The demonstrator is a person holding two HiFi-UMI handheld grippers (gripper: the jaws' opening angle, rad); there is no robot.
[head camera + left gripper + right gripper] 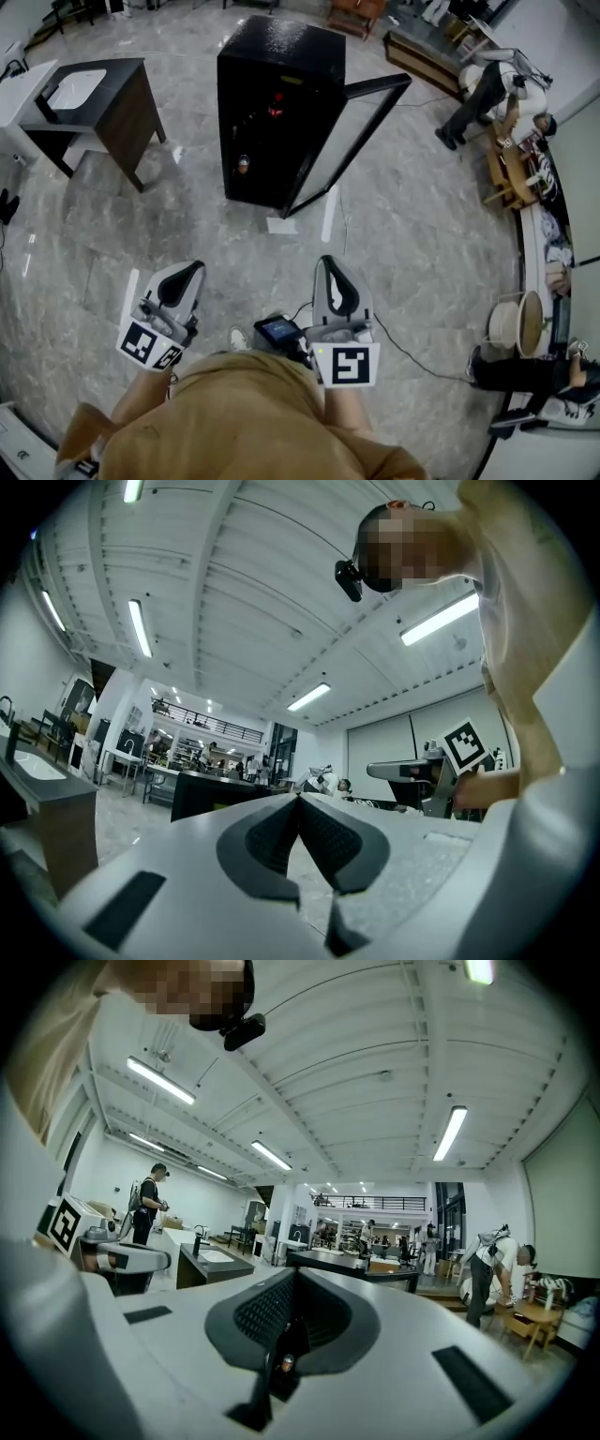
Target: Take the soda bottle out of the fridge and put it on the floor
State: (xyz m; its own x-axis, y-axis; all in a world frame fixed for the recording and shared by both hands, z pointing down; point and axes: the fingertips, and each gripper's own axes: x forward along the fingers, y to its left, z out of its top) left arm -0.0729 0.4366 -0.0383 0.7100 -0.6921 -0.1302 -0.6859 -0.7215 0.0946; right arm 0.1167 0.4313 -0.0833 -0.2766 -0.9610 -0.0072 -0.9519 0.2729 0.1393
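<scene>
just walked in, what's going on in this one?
A person stands back from the black fridge, whose door is swung open. The left gripper and right gripper are both shut and empty, held out in front of the body. No bottle is picked up yet; what sits inside the fridge is too dark to identify.

floor [422,244]: grey marbled tile, glossy, some glare. Black fridge [272,103] stands on it upper-mid, door [352,141] swung open toward pic right. Just in front of fridge base: white sheet [281,225] flat on tile, w/ white strip [330,214] beside it, below the door. second white strip [131,284] further left, nearer cam. Dark sink table [98,103] w/ white basin stands left of fridge, well apart. Thin black cable [417,354] runs over tile lower right. Wooden chair [506,173] + standing person [473,98] at right edge.
</scene>
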